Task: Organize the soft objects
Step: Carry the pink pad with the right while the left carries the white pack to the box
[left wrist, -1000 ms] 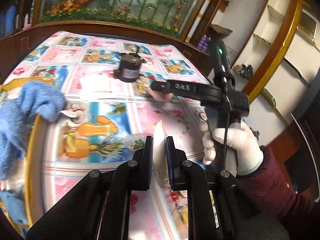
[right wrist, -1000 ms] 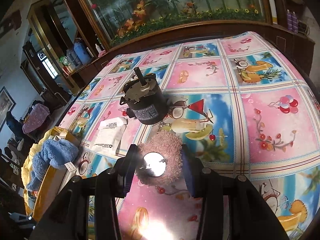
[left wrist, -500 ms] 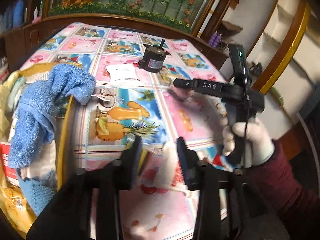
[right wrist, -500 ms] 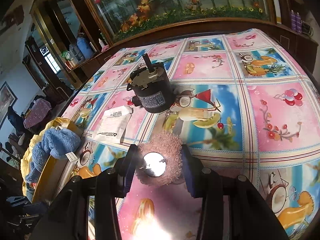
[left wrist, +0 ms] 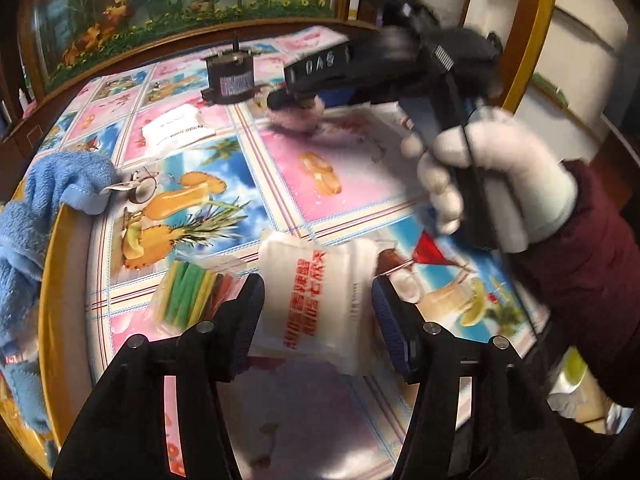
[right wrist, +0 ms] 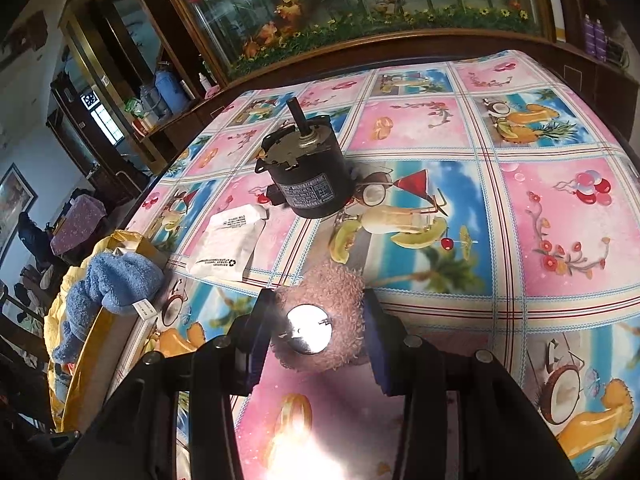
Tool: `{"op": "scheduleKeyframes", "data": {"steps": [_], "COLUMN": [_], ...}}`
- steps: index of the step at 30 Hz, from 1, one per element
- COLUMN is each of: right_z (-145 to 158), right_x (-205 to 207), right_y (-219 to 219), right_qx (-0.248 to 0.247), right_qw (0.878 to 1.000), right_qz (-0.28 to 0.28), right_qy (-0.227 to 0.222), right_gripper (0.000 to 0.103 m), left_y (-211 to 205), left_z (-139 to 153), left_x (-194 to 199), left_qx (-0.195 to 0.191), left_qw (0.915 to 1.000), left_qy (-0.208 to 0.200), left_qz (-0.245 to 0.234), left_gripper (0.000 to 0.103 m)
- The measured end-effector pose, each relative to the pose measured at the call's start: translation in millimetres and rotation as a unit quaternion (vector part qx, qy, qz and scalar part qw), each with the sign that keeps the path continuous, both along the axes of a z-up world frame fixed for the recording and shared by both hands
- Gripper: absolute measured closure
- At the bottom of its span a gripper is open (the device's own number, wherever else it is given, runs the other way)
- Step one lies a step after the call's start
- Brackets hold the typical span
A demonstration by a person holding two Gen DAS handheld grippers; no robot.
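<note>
Worktop: my worktop, under a glossy oilcloth of pink and blue fruit-and-drink squares, carries most of what is left to sort.
Yellow basket: the round yellow-rimmed basket sits at the worktop's left edge; I judge it the collecting place for the soft things.
Blue towel: the fluffy blue terry towel is draped over that rim, already lying partly inside, so I count it as done.
Motor: the black cylindrical motor with a metal shaft stands upright mid-worktop; it is hard, so I would leave it.
White pouch: the soft white plastic pouch with red print lies on the oilcloth between my left gripper fingers. Its jaws have just been opening and the pads stand clear of the pouch, so it is released, not held.
Flat packet: the flat white paper packet lies near the motor, untouched.
Striped pack: the small clear pack of green, yellow and red strips rests just beside the pouch.
Pink puff: my right gripper is clamped on the fuzzy pink round puff with a shiny metal disc, still to be binned.
Progress: early; one item placed, several remain.
</note>
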State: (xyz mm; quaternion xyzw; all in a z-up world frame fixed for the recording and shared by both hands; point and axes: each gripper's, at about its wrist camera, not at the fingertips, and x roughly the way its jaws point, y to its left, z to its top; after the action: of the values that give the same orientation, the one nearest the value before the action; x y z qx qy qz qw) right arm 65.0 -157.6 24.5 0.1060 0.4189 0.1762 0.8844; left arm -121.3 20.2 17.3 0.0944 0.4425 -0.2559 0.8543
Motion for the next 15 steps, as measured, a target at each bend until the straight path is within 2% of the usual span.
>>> {"op": "scheduleKeyframes", "data": {"steps": [3,5,6,7,8,9,15], "right_z": [1.0,1.2,1.3,1.4,1.6,1.9,12.4], "right_x": [-0.6,-1.0,-1.1,-1.5,-2.0,-2.7,-12.0], "right_y": [-0.2,1.1,1.8,2.7,3.1,3.2,1.6], "right_qx": [0.004,0.004,0.003,0.002,0.001,0.001,0.016], "right_qw": [1.000,1.000,1.000,1.000,1.000,1.000,1.000], "right_qz": [0.002,0.004,0.005,0.006,0.007,0.007,0.004], "right_qy": [0.000,-0.001,-0.001,-0.001,-0.002,-0.003,-0.024], "right_gripper": [0.061,0.061,0.061,0.061,0.061,0.061,0.061], "left_y": [-7.7,-18.6,-21.3,-23.1,-23.3,-22.7,-1.2], "left_z": [-2.9,-5.3,-6.4,-6.7,-5.4,-4.2,4.6], "left_x": [4.6,3.0,3.0,3.6,4.2,5.8,10.2], "left_qx": [0.013,0.044,0.041,0.038,0.031,0.026,-0.038], "left_qw": [0.9999,0.9990,0.9990,0.9991,0.9994,0.9996,0.9990], "left_qy": [0.009,-0.004,-0.002,-0.001,-0.003,-0.003,0.021], "left_qz": [-0.002,-0.006,-0.014,-0.015,-0.016,-0.014,0.011], "left_gripper": [0.032,0.028,0.029,0.031,0.053,0.060,0.062]}}
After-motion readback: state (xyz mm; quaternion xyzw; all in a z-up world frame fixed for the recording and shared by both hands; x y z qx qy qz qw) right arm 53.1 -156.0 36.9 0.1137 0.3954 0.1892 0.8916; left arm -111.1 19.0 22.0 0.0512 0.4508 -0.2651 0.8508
